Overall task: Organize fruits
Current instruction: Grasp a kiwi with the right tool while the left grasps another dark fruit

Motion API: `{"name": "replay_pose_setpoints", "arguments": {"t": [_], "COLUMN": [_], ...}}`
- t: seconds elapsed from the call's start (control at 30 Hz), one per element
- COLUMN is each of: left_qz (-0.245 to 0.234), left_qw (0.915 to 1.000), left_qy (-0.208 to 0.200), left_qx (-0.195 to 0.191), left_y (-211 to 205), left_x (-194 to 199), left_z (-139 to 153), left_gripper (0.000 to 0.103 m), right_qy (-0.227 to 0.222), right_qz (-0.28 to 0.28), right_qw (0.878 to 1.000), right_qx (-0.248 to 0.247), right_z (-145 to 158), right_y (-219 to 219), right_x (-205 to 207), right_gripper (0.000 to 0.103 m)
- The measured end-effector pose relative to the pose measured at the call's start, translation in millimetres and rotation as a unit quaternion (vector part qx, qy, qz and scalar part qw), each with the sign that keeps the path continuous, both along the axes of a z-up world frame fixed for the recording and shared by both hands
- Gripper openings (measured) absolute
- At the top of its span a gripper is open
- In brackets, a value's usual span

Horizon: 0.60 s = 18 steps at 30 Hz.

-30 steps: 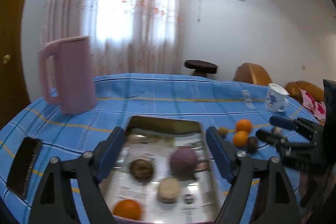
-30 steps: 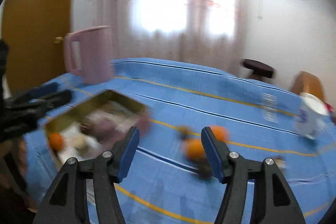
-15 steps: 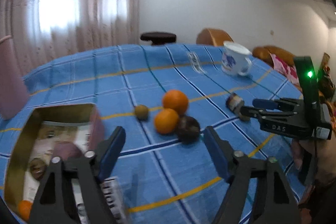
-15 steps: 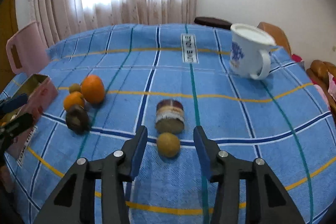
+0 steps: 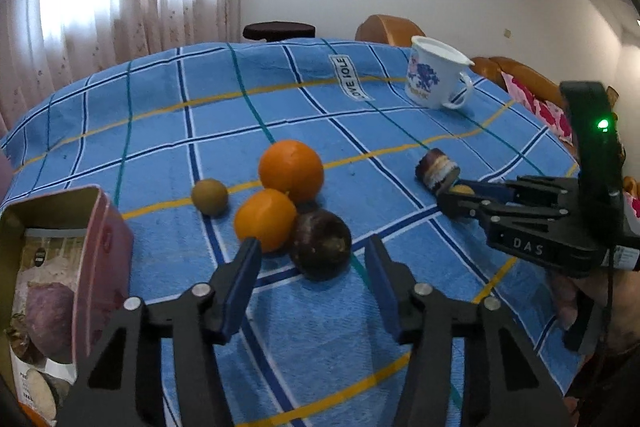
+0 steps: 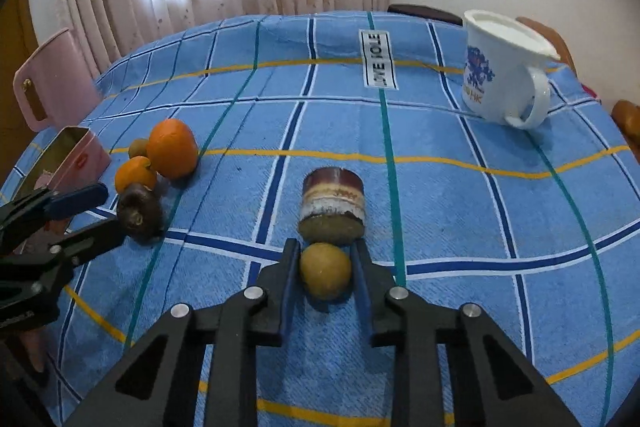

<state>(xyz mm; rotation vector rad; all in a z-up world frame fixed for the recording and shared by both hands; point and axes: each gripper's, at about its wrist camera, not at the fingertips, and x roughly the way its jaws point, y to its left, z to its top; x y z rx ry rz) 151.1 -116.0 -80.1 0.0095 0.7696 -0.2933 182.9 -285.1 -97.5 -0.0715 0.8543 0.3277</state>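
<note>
The right tool [image 6: 325,269] straddles the small yellow-brown fruit [image 6: 326,275] on the worktop [image 6: 460,195], fingers close beside it — whether they already pinch is unclear. The left tool [image 5: 314,263], spread wide, frames the dark fruit [image 5: 321,243] beside the tin [image 5: 102,227], presumably the destination.

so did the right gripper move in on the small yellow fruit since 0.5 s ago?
Yes. The right gripper went forward: its fingers now flank the small yellow fruit, tips nearly at the jar.
</note>
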Motion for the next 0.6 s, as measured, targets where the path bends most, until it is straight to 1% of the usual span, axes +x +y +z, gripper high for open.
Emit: {"name": "replay_pose_setpoints", "arguments": {"t": [0.1,0.13,0.2,0.3,0.37,0.5,0.6], "left_qz": [-0.003,-0.004,-0.006,-0.003,0.002,0.003,0.005], "left_qw": [0.9999,0.9999,0.9996,0.9994,0.9992,0.9993,0.9996], "left_qy": [0.011,0.015,0.027,0.034,0.04,0.038,0.027], "left_qx": [-0.003,-0.004,-0.008,-0.004,0.0,0.002,-0.008], "left_y": [-3,-4,-6,-11,-13,-14,-10], "left_x": [3,5,10,14,19,18,14], "left_z": [-3,-4,-7,-9,-11,-11,-8], "left_gripper": [0.054,0.051,0.051,0.051,0.04,0.04,0.04], "right_qy": [-0.013,-0.016,-0.02,-0.025,-0.028,-0.036,-0.053], "right_qz": [-0.001,-0.002,-0.005,-0.004,-0.004,-0.004,-0.003], "right_qw": [1.0,1.0,1.0,1.0,1.0,0.999,0.999], "right_qx": [-0.005,-0.004,0.0,0.0,-0.003,-0.001,0.013], "right_z": [3,3,5,7,7,9,14], "right_y": [2,2,0,-1,1,1,-3], "right_x": [-4,-5,-6,-8,-9,-11,-17], "right_gripper": [0.027,0.027,0.027,0.027,0.027,0.027,0.027]}}
